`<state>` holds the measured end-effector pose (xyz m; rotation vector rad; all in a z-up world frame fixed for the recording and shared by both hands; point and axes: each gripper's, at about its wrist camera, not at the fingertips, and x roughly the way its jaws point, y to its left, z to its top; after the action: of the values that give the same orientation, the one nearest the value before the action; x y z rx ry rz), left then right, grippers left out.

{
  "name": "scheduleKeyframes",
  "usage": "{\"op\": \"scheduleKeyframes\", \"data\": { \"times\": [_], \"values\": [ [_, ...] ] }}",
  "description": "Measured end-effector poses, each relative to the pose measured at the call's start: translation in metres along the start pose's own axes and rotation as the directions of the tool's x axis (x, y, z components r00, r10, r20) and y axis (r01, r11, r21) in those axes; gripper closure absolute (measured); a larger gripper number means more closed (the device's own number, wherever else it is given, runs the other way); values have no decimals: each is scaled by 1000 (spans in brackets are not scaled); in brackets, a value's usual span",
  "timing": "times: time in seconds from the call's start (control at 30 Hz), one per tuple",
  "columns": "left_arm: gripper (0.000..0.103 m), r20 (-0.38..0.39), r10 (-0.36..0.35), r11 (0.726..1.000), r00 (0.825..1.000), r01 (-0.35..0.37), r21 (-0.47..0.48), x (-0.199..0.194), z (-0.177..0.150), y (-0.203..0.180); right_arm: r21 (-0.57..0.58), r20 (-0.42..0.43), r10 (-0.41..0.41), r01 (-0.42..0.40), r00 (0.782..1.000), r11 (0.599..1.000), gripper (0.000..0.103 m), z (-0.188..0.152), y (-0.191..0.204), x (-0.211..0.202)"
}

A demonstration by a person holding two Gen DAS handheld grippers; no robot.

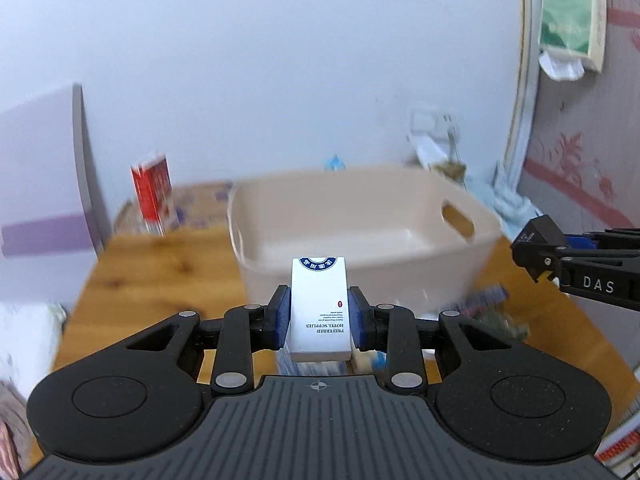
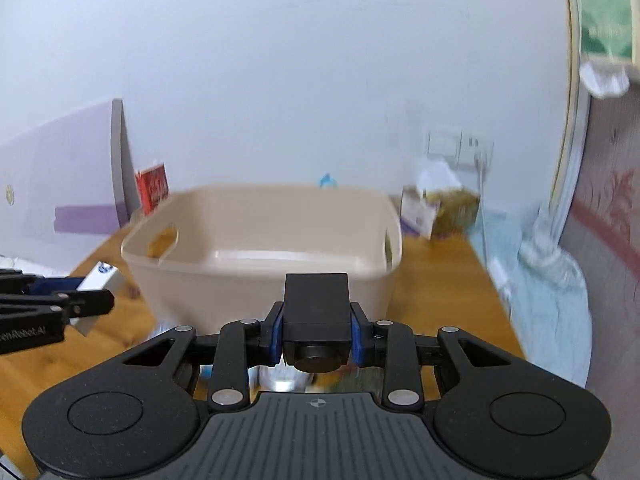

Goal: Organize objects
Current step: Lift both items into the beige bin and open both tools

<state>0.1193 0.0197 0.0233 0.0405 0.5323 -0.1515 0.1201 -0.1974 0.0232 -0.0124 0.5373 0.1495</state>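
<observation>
Both grippers carry a box in front of the beige plastic basket (image 1: pixel 360 216).

Left gripper (image 1: pixel 319 320) is clamped by its blue pads on a smooth white cardboard carton (image 1: pixel 319 308) printed "PREFERRED HOTEL SUPPLIES", long axis running away from the camera toward the basket, above the wooden table (image 1: pixel 160 276). Right gripper (image 2: pixel 318 334) is closed on a matte black rectangular box (image 2: pixel 316 304) with a round knob facing the camera, its length likewise pointing at the smooth, round-cornered basket with cut-out handles.

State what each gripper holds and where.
Left gripper: white box, clamped by its long sides. Right gripper: black block, by its two sides.
</observation>
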Motion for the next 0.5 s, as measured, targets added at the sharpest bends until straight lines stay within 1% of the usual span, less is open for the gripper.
{"op": "scheduleKeyframes", "data": {
  "times": [0.07,0.17,0.3,0.4,0.5],
  "values": [
    [72,13,12,1000,1000,-12,-13,5,13,5,-14,25,-8,8,1000,1000,73,14,0,2],
    [72,9,5,999,1000,-4,-47,19,32,13,-31,52,-18,20,998,999,73,33,1,9],
    [72,-6,23,999,1000,-23,-25,47,53,16,-46,65,-27,30,998,999,73,54,4,28],
    [72,-36,31,1000,999,-31,-4,74,64,15,-43,57,-32,34,998,998,73,68,5,47],
    [72,-87,43,999,995,-42,9,104,67,12,-46,35,-39,41,999,998,73,78,5,70]
  ]
}}
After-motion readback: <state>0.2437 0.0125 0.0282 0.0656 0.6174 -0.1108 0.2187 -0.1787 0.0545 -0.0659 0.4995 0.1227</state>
